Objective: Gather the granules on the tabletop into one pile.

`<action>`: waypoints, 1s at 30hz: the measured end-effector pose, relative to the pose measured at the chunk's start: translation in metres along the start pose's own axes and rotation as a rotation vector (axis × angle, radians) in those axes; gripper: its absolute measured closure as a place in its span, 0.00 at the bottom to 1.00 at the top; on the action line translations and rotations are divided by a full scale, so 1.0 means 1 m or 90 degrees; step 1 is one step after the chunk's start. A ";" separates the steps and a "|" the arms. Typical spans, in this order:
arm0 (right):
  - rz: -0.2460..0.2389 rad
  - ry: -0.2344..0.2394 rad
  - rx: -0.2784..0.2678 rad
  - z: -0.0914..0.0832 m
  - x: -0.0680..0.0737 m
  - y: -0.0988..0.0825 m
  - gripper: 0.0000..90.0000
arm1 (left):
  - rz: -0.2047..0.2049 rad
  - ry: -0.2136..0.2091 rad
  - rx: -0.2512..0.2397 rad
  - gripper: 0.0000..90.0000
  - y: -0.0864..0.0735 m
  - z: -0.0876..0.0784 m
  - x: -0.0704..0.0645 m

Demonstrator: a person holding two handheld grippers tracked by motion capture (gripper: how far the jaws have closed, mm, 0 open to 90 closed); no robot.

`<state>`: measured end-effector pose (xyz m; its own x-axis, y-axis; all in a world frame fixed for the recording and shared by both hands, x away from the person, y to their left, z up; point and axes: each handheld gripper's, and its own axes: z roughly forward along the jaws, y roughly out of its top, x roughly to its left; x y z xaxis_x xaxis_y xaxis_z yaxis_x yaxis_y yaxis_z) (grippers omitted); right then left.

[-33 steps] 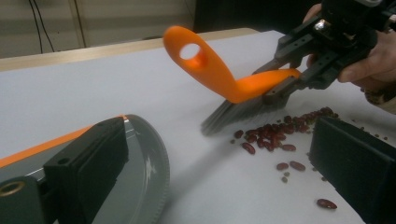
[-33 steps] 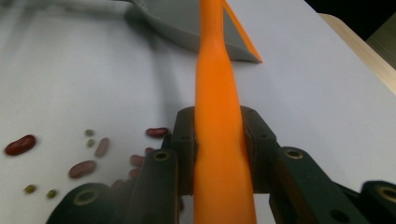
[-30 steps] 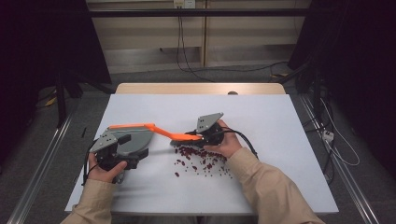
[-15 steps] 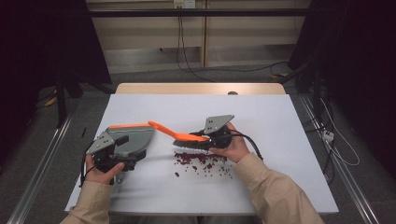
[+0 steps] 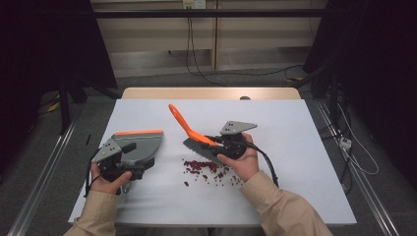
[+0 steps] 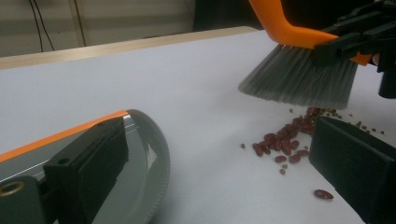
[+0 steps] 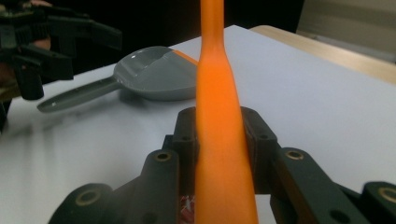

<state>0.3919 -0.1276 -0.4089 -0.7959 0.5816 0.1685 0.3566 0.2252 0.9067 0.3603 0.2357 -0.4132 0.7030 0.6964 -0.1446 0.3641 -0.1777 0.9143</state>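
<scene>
An orange-handled brush [image 5: 189,129] with grey bristles [image 6: 299,84] is clamped at its handle [image 7: 219,140] in my right gripper [image 5: 217,142], which is shut on it. The bristles hover just above a scatter of dark red beans [image 5: 206,169] near the middle of the white table [image 5: 295,128]. A grey dustpan [image 5: 140,142] with an orange lip lies flat on the table to the left. My left gripper [image 5: 133,164] is beside it, jaws wide apart and empty; in the left gripper view the dustpan [image 6: 144,154] sits by the left jaw, the beans [image 6: 285,144] ahead.
A wooden strip [image 5: 211,93] borders the table's far edge. Cables [image 5: 196,64] run over the floor behind it, and a metal rail [image 5: 44,187] runs along the floor on the left. The right gripper's cable [image 5: 268,167] trails over the table.
The brush handle has swung from lying low toward the left to pointing up and away. The right gripper has shifted slightly right, past the beans. The left gripper has stayed by the dustpan.
</scene>
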 end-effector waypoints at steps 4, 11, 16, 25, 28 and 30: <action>0.037 -0.024 -0.009 0.004 0.013 -0.006 0.79 | -0.002 0.002 -0.003 0.05 0.000 0.000 0.000; 0.078 -0.023 -0.021 0.017 0.035 -0.009 0.79 | -0.001 0.005 -0.005 0.05 0.001 -0.001 0.001; 0.107 -0.024 -0.029 0.026 0.052 -0.013 0.79 | -0.001 0.007 -0.006 0.05 0.001 -0.002 0.001; 0.110 -0.011 -0.021 0.051 0.085 -0.023 0.79 | 0.000 0.013 -0.016 0.05 0.003 -0.006 0.003; 0.127 -0.019 -0.002 0.060 0.086 -0.029 0.79 | -0.001 0.015 -0.017 0.05 0.003 -0.007 0.004; 0.112 -0.052 0.010 0.061 0.084 -0.031 0.79 | -0.001 0.015 -0.017 0.05 0.003 -0.008 0.004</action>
<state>0.3436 -0.0380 -0.4466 -0.6783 0.6747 0.2910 0.4950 0.1269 0.8596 0.3595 0.2440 -0.4080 0.6881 0.7126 -0.1370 0.3484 -0.1588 0.9238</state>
